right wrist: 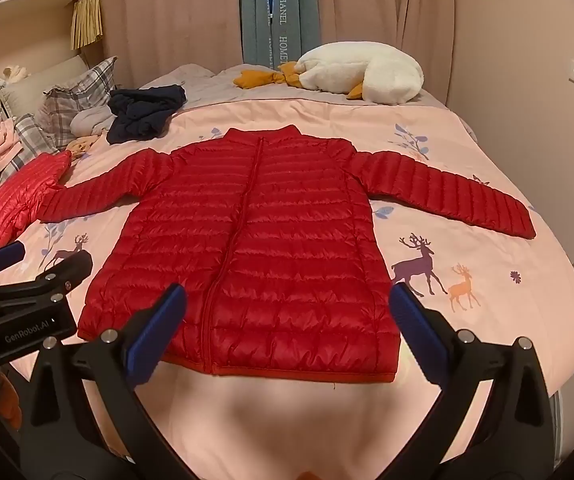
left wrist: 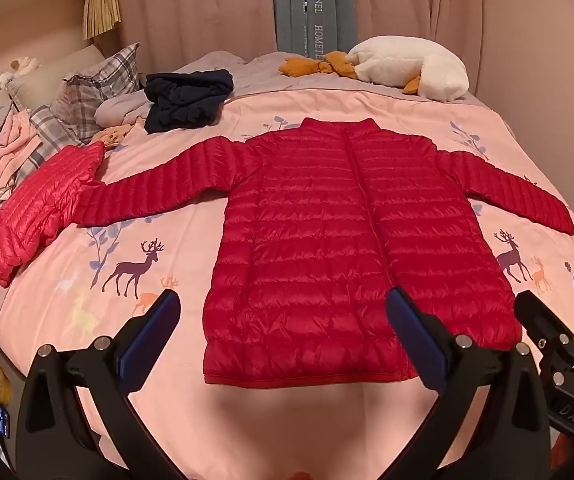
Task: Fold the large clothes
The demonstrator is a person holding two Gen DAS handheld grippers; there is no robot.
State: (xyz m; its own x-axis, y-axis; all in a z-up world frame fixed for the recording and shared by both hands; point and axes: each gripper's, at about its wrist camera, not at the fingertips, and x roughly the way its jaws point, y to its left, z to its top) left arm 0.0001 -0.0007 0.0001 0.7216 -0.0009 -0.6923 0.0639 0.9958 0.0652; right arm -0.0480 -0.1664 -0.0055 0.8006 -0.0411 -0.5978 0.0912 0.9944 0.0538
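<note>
A red quilted jacket (left wrist: 359, 240) lies flat and zipped, front up, across the centre of a pink deer-print bedspread (left wrist: 287, 420), sleeves stretched toward the left and right edges of the frame. At the bottom of each wrist view, the left gripper (left wrist: 283, 320) and right gripper (right wrist: 289, 312) hover above the jacket's hem, fingers spread wide and pinching nothing; the hem shows between the blue pads. A second, lighter red jacket (left wrist: 35, 216) sits folded at left, touching one cuff.

Pink-curtained (left wrist: 191, 4) bedroom; warm light
</note>
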